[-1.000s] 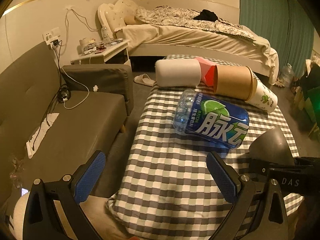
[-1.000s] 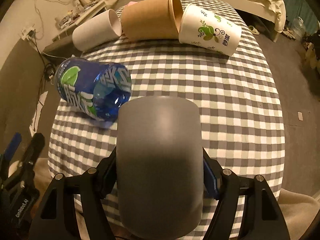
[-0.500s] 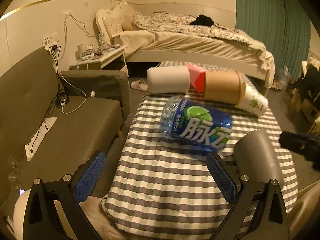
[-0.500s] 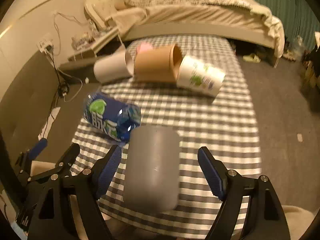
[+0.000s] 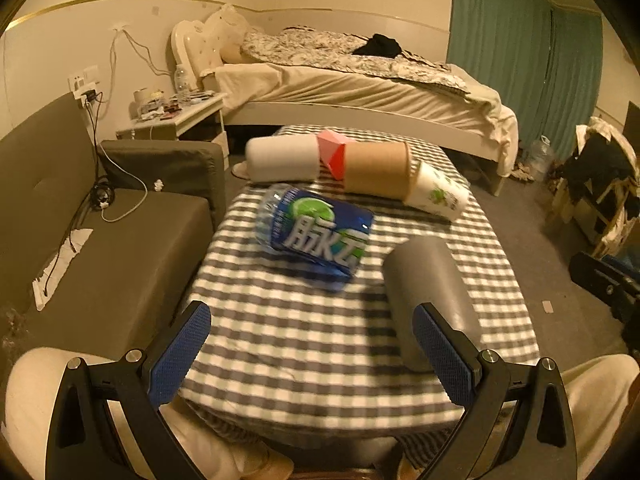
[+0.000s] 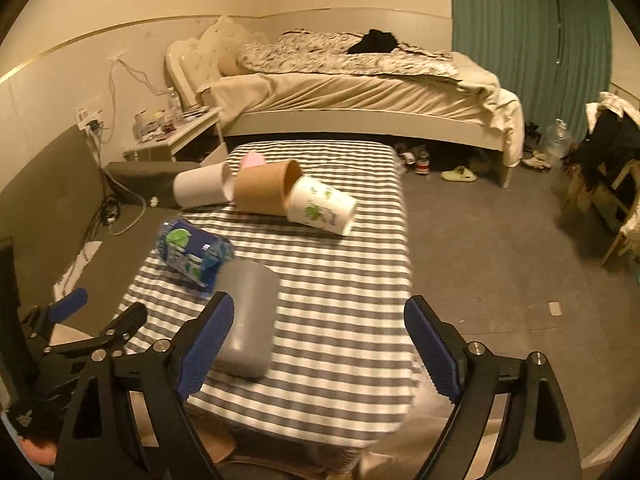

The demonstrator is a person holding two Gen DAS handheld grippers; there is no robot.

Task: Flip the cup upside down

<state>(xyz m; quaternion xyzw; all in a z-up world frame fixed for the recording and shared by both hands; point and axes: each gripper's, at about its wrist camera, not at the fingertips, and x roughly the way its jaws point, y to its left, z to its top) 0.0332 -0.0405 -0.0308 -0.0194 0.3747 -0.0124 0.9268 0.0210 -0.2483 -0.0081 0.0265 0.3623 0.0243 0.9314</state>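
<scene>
checked tablecloth [image 6: 340, 300] covers a table near a bed [image 6: 360, 92]. grey cup [image 6: 248, 316] stands inverted, long axis vertical. right gripper [image 6: 316, 344] and left gripper [image 5: 316, 348] released, empty.

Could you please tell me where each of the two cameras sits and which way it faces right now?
Left wrist: sits on the left claw, open, facing over the checked table toward the bed; its blue pads and the person's pale trousers show.
Right wrist: sits on the right claw, open, higher and further right, facing the same bed; the left claw shows at lower left.
Both share the grey cup, the blue bottle and the row of paper cups.
</scene>
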